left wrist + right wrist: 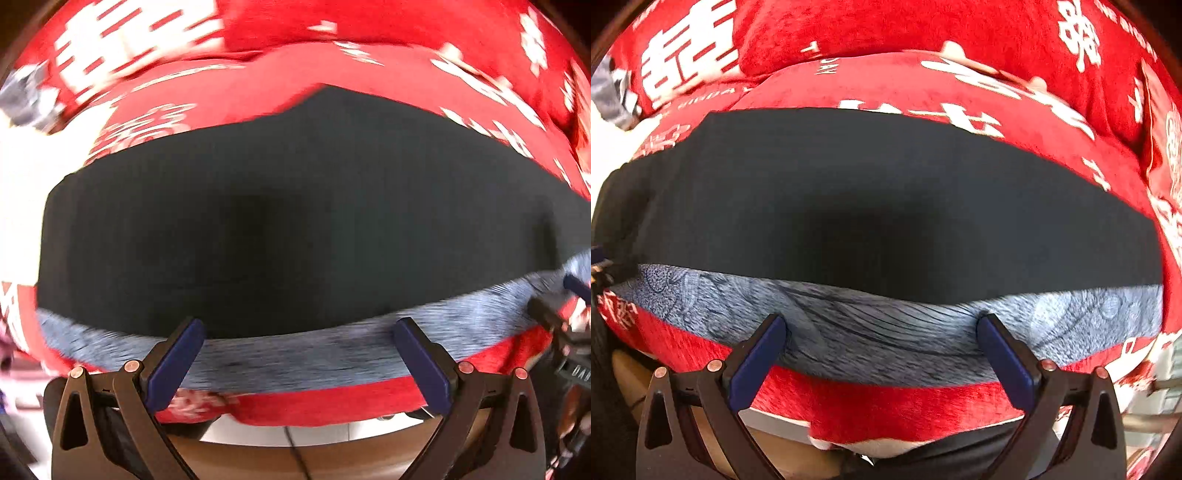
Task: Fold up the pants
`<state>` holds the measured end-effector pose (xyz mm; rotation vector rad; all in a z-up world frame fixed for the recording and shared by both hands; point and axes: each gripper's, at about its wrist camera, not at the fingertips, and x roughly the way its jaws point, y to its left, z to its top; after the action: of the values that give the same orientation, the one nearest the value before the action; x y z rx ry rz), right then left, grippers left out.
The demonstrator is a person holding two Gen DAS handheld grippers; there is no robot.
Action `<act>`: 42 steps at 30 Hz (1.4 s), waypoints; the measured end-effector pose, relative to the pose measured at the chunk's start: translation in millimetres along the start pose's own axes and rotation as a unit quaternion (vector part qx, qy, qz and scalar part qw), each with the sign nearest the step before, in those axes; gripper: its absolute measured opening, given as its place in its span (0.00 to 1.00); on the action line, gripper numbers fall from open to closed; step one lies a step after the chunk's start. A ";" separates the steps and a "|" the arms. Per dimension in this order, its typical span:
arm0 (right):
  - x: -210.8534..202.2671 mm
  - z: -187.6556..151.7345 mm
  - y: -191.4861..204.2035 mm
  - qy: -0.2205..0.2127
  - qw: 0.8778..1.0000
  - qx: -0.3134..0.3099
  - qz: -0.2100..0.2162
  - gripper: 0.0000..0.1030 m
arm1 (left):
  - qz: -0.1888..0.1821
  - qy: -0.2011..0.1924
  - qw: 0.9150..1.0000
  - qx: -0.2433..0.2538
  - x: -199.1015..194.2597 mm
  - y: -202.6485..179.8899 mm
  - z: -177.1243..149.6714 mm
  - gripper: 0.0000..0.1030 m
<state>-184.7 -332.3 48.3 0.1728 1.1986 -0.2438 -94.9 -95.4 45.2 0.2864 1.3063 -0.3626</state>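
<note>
The pants (277, 229) are dark, almost black, with a blue-grey patterned waistband (295, 354) along the near edge. They lie flat across a red seat cushion. My left gripper (299, 332) is open, its blue pads standing wide apart just in front of the waistband, holding nothing. In the right wrist view the same pants (879, 214) fill the middle, with the waistband (871, 325) nearest. My right gripper (882, 328) is also open, its pads at the waistband's near edge, empty. The right gripper's tip also shows at the right edge of the left wrist view (569, 291).
The pants rest on a red sofa cushion with white characters (886, 85). Red back cushions (886, 26) rise behind it. A grey object (26, 96) lies at the far left. The cushion's front edge (886, 406) drops to the floor below the grippers.
</note>
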 end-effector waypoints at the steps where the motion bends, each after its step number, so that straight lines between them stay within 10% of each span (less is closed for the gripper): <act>1: -0.9 -2.6 -16.3 0.000 1.000 0.014 -0.013 1.00 | 0.001 0.002 1.000 0.011 1.4 -7.5 2.2 1.00; 9: -0.5 -30.0 -183.1 -0.010 0.978 0.208 -0.011 1.00 | 0.016 0.012 0.999 0.046 9.9 -56.8 14.1 1.00; 12: -13.3 -35.2 -217.9 -0.014 0.966 0.247 -0.072 1.00 | 0.007 0.004 1.000 0.030 -0.7 -57.0 19.4 1.00; 17: -40.4 -2.8 -198.3 -0.076 0.969 0.228 -0.056 1.00 | -0.022 0.009 1.000 0.007 -1.4 -67.1 49.1 1.00; 22: -1.3 49.6 -158.0 -0.060 0.988 0.128 -0.055 1.00 | -0.011 0.023 0.999 -0.048 19.0 -74.9 82.2 1.00; 29: 14.9 79.2 -186.6 -0.047 0.982 0.168 -0.071 1.00 | 0.007 0.036 0.998 -0.056 23.3 -77.7 101.7 1.00; 35: -49.1 -5.9 -214.8 -0.100 0.975 0.193 -0.035 1.00 | -0.030 0.041 0.999 -0.011 6.9 -132.8 78.8 1.00; 42: -29.9 -94.3 -265.5 -0.077 0.951 0.299 0.007 1.00 | -0.021 0.032 0.995 0.094 7.1 -233.5 58.1 1.00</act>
<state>-353.2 -559.9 41.8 0.6773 0.9386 -0.5961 -139.3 -331.8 51.8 0.4320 1.3444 -0.5171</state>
